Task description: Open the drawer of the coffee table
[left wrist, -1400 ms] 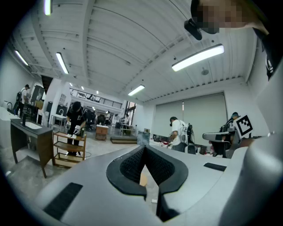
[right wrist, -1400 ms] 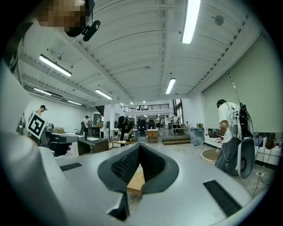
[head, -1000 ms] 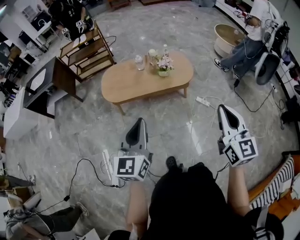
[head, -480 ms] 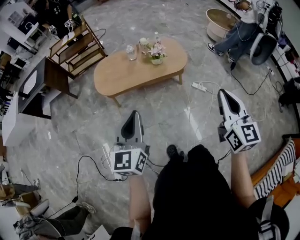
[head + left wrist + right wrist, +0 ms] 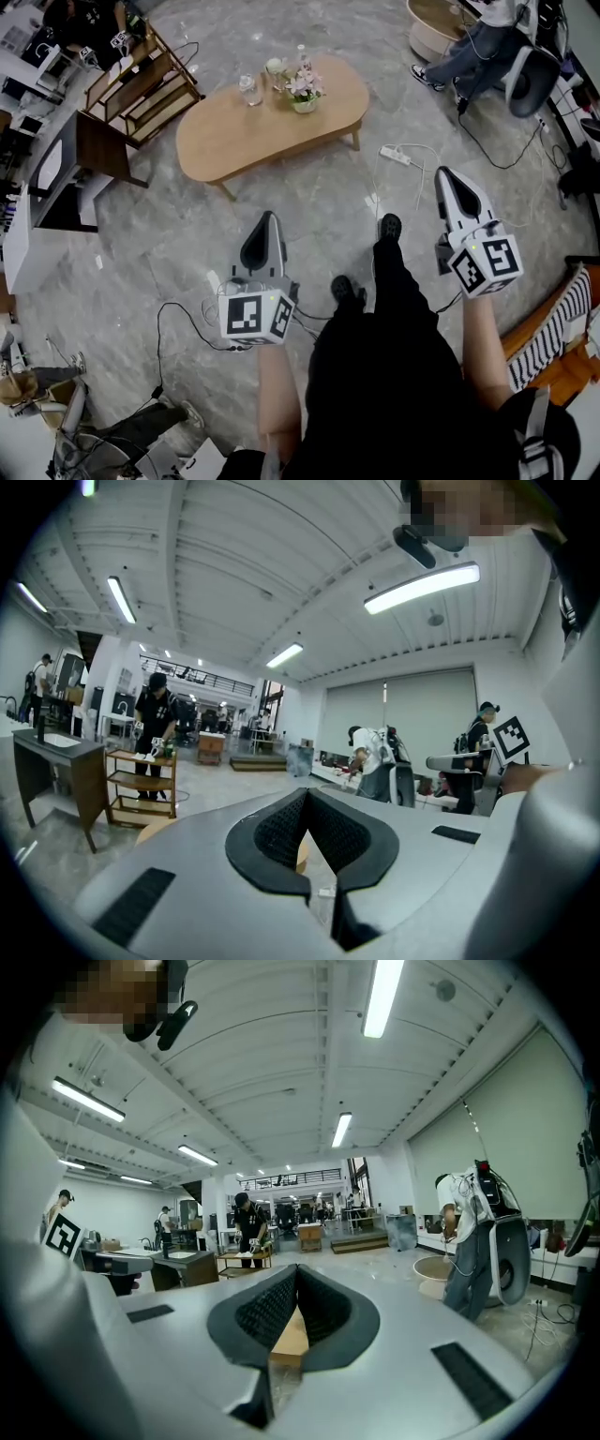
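Note:
The oval wooden coffee table [image 5: 272, 117] stands on the marble floor ahead of me, with a glass, a flower pot and a bottle on its top. No drawer shows from here. My left gripper [image 5: 268, 217] and my right gripper [image 5: 444, 172] are held out level, well short of the table, both shut and empty. In the left gripper view the pads of the left gripper [image 5: 307, 795] meet, with a sliver of the table [image 5: 153, 829] behind them. In the right gripper view the right gripper [image 5: 297, 1269] is shut too, and the tabletop [image 5: 292, 1335] shows through the notch.
A power strip [image 5: 395, 156] and cables lie on the floor between me and the table. A wooden shelf [image 5: 141, 89] and a dark desk [image 5: 80, 155] stand at the left. A seated person [image 5: 478, 42] and a round table [image 5: 433, 23] are at the top right.
I have stepped toward the table, one foot now out in front. Both grippers have sunk slightly and stayed shut. The table has slid up and left in the head view.

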`<state>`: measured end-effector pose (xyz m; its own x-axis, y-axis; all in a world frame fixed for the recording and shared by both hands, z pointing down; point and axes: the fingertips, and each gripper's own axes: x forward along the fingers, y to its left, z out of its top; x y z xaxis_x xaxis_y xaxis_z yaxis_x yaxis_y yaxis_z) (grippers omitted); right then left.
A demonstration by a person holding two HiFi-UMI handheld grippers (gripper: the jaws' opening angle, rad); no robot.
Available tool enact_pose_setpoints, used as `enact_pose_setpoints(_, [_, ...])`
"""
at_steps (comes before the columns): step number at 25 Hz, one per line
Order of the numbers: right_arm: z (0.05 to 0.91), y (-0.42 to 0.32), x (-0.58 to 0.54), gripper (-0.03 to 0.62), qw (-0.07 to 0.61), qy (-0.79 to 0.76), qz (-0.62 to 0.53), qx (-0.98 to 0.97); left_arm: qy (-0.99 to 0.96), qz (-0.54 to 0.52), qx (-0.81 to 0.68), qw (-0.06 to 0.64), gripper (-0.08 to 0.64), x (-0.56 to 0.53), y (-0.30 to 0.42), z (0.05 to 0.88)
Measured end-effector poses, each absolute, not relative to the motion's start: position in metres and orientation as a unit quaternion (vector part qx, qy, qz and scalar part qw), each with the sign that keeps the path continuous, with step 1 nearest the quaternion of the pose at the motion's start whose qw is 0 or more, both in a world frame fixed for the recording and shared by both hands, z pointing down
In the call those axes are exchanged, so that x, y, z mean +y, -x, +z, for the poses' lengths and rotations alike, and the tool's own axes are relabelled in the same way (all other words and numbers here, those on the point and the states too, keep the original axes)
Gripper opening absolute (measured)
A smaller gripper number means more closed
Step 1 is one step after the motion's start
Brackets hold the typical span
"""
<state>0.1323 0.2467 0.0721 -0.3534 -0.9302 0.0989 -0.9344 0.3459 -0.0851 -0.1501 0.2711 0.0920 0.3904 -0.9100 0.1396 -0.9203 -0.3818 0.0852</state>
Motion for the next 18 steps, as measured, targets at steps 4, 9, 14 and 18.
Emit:
enact_pose_setpoints(4, [0.075,-0.139,0.212,0.012,0.012,-0.557,0.068,-0.828,-0.822,0.038,-0.564,0.075,0.011,0.246,0.142,0.090])
enact_pose_setpoints(9, [0.078,-0.153,0.151,0.012,0.009,-0.539,0.074,-0.839,-0.813,0.048,-0.576,0.073,0.012,0.199,0.124,0.084])
enact_pose_setpoints(14, [0.074,-0.170,0.090,0.012,0.014,-0.515,0.071,-0.854,-0.797,0.052,-0.597,0.071,0.012,0.148,0.103,0.073])
enact_pose_setpoints(18, [0.079,-0.192,0.045,0.012,0.015,-0.498,0.071,-0.864,-0.783,0.051,-0.616,0.068,0.012,0.113,0.079,0.068])
